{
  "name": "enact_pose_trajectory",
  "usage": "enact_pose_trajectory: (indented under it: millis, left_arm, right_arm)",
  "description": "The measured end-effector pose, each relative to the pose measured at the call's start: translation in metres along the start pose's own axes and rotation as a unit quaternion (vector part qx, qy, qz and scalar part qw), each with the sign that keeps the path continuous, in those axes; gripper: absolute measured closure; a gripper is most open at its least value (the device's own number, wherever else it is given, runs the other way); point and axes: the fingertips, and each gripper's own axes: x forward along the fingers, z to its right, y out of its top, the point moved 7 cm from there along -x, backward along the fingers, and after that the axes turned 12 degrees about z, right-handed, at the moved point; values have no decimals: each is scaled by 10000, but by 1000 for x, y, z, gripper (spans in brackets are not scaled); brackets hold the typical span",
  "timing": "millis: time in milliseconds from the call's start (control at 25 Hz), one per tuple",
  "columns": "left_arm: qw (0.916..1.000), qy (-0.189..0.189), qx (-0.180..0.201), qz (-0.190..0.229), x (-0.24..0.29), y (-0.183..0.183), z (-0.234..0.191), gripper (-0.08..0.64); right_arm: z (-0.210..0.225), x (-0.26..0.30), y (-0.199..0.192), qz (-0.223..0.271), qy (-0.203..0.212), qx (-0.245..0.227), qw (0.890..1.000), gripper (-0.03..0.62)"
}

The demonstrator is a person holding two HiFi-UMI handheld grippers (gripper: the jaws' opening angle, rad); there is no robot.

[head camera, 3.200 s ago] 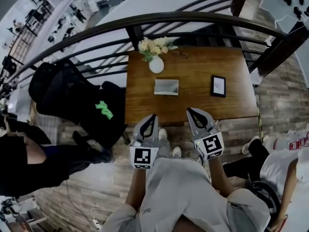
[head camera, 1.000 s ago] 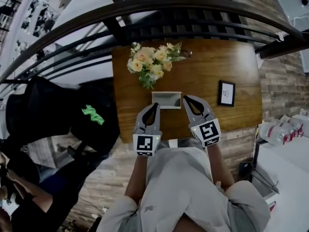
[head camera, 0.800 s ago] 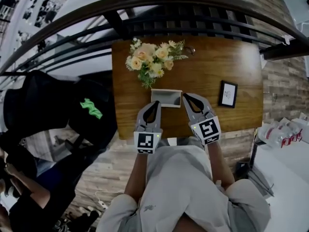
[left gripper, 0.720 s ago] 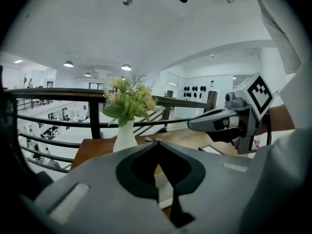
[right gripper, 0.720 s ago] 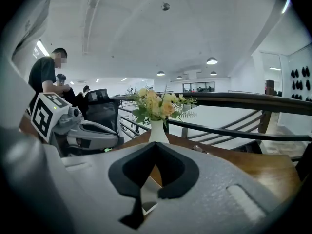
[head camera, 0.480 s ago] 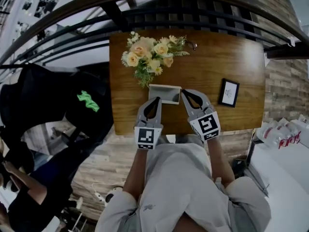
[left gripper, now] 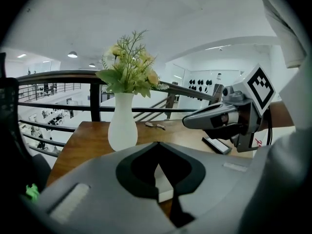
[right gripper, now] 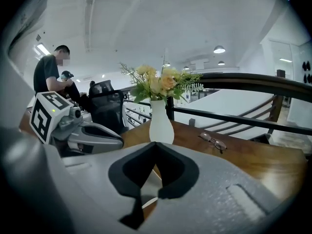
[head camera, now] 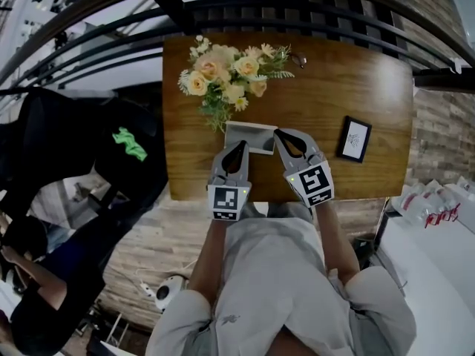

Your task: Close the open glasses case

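The open glasses case (head camera: 251, 136) lies by the tabletop's (head camera: 334, 87) near edge, lengthwise along it. My left gripper (head camera: 240, 145) and right gripper (head camera: 277, 133), jaws together and empty, have closed in on it.

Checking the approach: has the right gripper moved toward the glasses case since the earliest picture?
Yes. The right gripper has come forward: its tips now sit at the right end of the glasses case, which earlier lay well ahead.

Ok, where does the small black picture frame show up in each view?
Head view: picture frame on the right side of the table.
Left gripper view: picture frame right of centre, lying on the table.
Right gripper view: not in it.
Shared landmark: the flowers.
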Motion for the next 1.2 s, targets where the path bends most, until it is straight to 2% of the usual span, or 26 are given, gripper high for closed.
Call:
enact_pose_trajectory:
  millis: [520,1200]
  left_arm:
    - [9982,181,-398,-403,19,-42,-3,541]
    - [9957,21,-474,-796,52,-72,3,541]
  right_arm:
    - [6,26,-39,-541,225,43,9983,589]
    - [10,59,-61,-973,383,-72,9945,588]
